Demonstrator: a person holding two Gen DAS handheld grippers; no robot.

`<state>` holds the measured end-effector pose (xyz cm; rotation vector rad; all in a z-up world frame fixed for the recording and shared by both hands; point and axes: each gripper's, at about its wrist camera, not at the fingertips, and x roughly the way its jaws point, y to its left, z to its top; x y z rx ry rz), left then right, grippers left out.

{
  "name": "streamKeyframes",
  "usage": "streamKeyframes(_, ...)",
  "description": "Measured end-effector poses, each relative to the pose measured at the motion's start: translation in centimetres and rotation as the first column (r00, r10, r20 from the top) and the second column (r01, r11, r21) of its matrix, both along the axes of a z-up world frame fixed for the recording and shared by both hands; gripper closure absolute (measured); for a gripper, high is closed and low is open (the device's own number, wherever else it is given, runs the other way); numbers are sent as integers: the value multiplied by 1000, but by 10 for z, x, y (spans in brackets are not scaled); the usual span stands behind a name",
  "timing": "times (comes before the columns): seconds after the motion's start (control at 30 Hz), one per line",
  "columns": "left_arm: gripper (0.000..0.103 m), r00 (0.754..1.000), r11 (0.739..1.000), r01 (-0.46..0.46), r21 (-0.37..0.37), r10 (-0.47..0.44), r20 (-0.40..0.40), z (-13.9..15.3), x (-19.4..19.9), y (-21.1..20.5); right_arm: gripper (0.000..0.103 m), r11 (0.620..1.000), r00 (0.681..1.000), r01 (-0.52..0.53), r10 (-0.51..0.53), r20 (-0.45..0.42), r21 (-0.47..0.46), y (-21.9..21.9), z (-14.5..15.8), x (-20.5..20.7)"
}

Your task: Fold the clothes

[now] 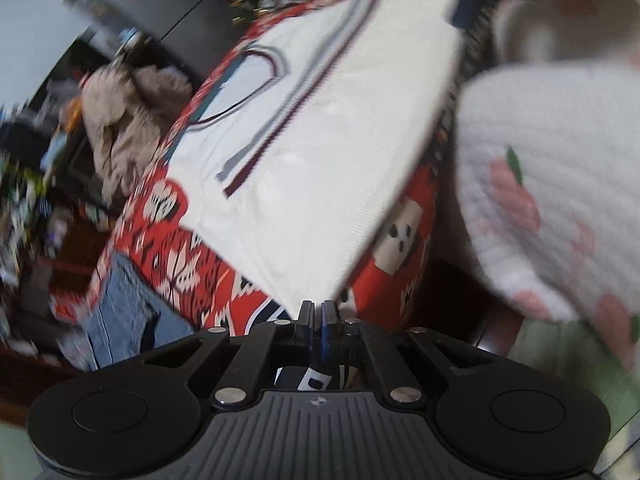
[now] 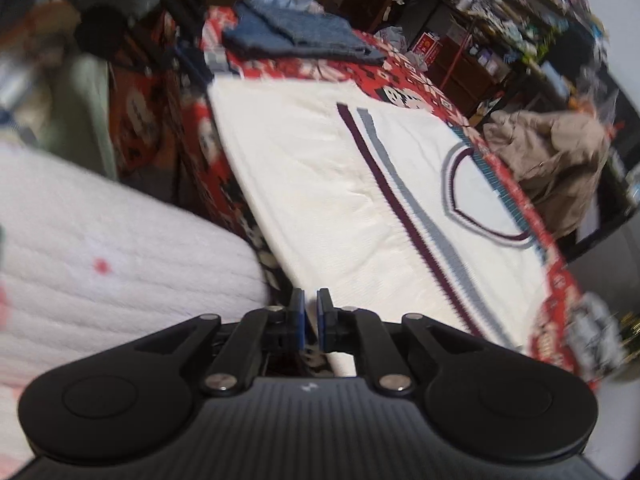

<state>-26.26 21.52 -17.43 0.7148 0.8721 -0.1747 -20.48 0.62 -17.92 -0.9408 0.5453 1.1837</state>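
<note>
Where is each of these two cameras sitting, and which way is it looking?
Left wrist: sits on the left gripper, looking down along its shut fingers at the white sweater; a white sleeve shows.
Right wrist: sits on the right gripper, facing the same sweater; a sleeve shows too.
Shared: sweater, red patterned cloth, folded jeans.

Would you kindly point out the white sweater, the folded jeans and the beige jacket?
white sweater [image 2: 320,200]: right wrist view, plain middle of its body.
folded jeans [image 2: 296,36]: right wrist view, top of the stack.
beige jacket [image 1: 128,120]: left wrist view, crumpled middle.
</note>
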Motion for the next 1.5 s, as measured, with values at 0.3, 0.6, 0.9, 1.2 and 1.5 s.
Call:
streamKeyframes(0.3,98,995,920,-85,-384,102,23,36,28,-10,98,973,966,207,-186,-178,106,-8,8,36)
streamKeyframes(0.6,98,1000,834,-22,-552,12,-22,22,69,-70,98,968,944,229,-196,-266,100,-3,-10,34)
streamKeyframes(0.9,98,999,827,-32,-561,23,-24,14,95,-88,97,918,903,374,-327,-281,135,-18,-3,67)
streamKeyframes(1.2,97,979,805,-190,-562,196,-51,4,106,-26,96,798,785,587,-520,-337,138,-76,-4,131)
streamKeyframes(1.5,96,955,791,-274,-547,289,-61,4,96,32,96,725,701,684,-624,-346,80,-117,-17,159)
